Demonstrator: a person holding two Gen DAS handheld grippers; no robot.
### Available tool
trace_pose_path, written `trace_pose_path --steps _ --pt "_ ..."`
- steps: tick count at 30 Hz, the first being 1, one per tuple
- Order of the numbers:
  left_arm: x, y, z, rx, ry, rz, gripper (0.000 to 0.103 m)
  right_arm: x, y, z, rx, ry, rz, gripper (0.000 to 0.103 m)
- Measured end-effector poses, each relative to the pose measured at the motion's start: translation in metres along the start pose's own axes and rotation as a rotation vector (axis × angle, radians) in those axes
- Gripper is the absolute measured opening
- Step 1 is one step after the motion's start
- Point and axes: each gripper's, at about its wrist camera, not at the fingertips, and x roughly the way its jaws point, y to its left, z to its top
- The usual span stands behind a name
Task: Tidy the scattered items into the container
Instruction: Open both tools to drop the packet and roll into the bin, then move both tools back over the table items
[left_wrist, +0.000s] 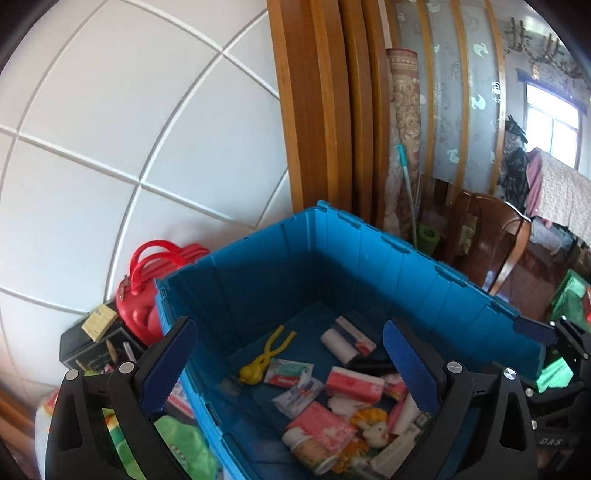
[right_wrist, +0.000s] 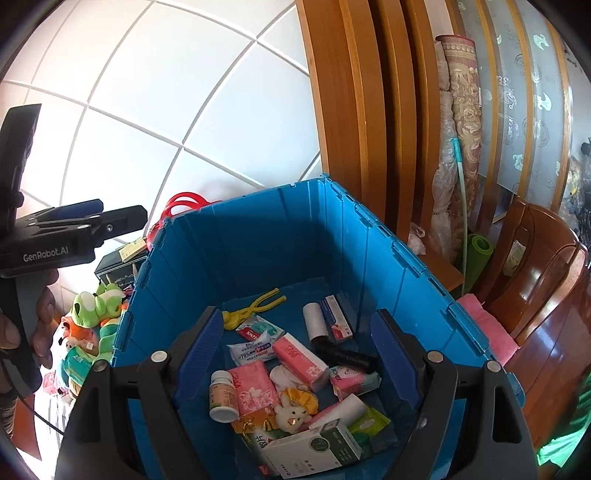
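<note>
A blue plastic crate (left_wrist: 258, 266) (right_wrist: 369, 236) holds several items: tissue packs (right_wrist: 301, 356), a yellow clip (right_wrist: 251, 306), a white pill bottle (right_wrist: 222, 395), a small plush toy (right_wrist: 293, 411) and a white box (right_wrist: 314, 448). My left gripper (left_wrist: 291, 373) is open and empty over the crate's left wall. My right gripper (right_wrist: 299, 350) is open and empty above the crate's inside. The left gripper also shows from the side in the right wrist view (right_wrist: 85, 221). Green plush toys and packs (right_wrist: 92, 317) lie outside the crate's left side.
A white tiled wall (left_wrist: 110, 147) stands behind. A red bag (left_wrist: 147, 295) and a black box (left_wrist: 92, 343) sit left of the crate. Wooden door frames (left_wrist: 325, 110), a wooden chair (left_wrist: 487, 236), a rolled green mat (right_wrist: 476, 258) and a pink cloth (right_wrist: 487, 328) are at right.
</note>
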Motion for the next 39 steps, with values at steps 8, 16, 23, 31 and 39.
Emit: trace_pose_path --steps 8,16,23,31,39 --pt "-0.024 0.044 -0.040 -0.051 0.024 0.043 0.102 -0.005 0.051 -0.002 -0.058 -0.010 0.058 0.082" --pt "-0.043 0.135 -0.119 -0.176 0.093 0.112 0.102 0.006 0.140 -0.014 -0.159 0.004 0.185 0.082" --pt "-0.056 0.220 -0.207 -0.281 0.191 0.171 0.102 0.023 0.224 -0.034 -0.242 0.042 0.283 0.082" --pt "-0.065 0.302 -0.294 -0.385 0.292 0.224 0.102 0.051 0.301 -0.083 -0.344 0.125 0.328 0.082" --pt "-0.043 0.367 -0.362 -0.515 0.349 0.150 0.102 0.130 0.321 -0.178 -0.372 0.321 0.283 0.082"
